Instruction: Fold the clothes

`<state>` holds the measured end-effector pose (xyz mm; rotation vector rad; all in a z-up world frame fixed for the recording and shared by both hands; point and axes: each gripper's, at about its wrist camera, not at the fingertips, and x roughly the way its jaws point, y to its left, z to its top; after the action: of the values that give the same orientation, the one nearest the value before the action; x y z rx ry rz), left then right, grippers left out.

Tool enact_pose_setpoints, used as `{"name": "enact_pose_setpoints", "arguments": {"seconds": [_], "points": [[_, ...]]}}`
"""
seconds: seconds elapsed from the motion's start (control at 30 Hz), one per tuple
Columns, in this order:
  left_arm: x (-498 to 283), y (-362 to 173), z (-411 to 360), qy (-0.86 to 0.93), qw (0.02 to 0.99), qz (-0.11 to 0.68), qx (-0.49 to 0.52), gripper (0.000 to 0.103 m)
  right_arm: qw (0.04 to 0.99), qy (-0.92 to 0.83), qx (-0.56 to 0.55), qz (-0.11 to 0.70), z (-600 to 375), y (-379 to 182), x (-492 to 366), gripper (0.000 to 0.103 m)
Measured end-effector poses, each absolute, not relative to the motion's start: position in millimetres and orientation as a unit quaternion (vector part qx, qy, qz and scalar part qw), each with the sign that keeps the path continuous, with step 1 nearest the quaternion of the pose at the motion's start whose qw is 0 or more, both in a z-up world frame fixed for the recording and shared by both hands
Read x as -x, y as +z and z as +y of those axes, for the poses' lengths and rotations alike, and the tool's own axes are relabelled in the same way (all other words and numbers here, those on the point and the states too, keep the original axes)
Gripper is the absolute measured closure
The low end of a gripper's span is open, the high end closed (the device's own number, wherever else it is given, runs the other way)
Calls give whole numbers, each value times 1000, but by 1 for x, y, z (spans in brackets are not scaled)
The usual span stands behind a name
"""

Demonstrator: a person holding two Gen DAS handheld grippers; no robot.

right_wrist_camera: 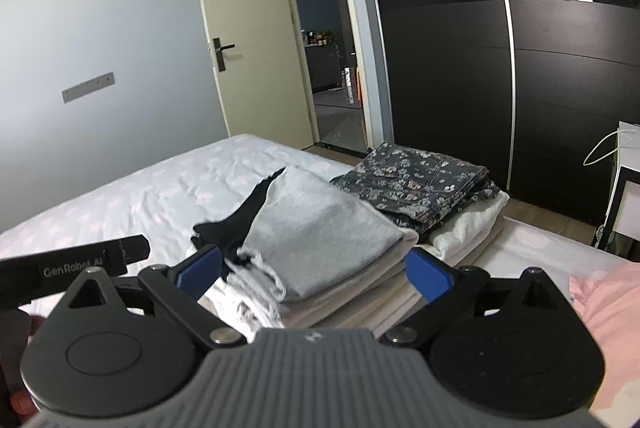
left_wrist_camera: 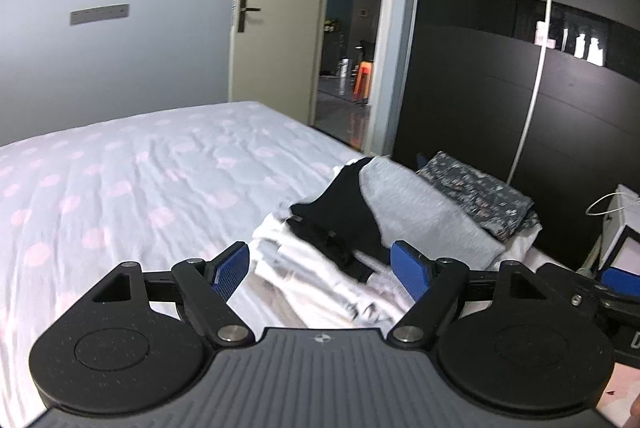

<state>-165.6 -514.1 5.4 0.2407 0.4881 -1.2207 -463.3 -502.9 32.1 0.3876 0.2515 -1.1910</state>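
Note:
Folded clothes lie stacked near the bed's right edge. A grey garment (right_wrist_camera: 320, 228) tops the near stack, over a black garment (left_wrist_camera: 340, 212) and white pieces (left_wrist_camera: 304, 268). A dark floral garment (right_wrist_camera: 416, 180) rests on white folded cloth (right_wrist_camera: 468, 224) behind. My left gripper (left_wrist_camera: 322, 270) stands open just above the white and black pieces, nothing between its blue pads. Close over the grey garment, my right gripper (right_wrist_camera: 316, 274) is open too, with no pad pressing on cloth. The left tool's black body (right_wrist_camera: 80, 264) shows at the left in the right wrist view.
The bed (left_wrist_camera: 132, 180) has a pale sheet with pink dots. A dark wardrobe (right_wrist_camera: 560, 88) stands to the right, an open door (right_wrist_camera: 256, 40) behind. A white box (left_wrist_camera: 624, 228) sits at the right. Pink cloth (right_wrist_camera: 600, 308) lies at the near right.

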Motion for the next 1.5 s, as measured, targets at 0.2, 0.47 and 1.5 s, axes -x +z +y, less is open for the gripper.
{"name": "enact_pose_setpoints", "arguments": {"seconds": [0.2, 0.47, 1.5], "points": [[168, -3, -503, -558, 786, 240, -111, 26, 811, -543, -181, 120, -495, 27, 461, 3], [169, 0, -493, -559, 786, 242, -104, 24, 818, -535, -177, 118, -487, 29, 455, 3], [163, 15, -474, -547, 800, 230, -93, 23, 829, -519, -159, 131, -467, 32, 436, 3]]}}
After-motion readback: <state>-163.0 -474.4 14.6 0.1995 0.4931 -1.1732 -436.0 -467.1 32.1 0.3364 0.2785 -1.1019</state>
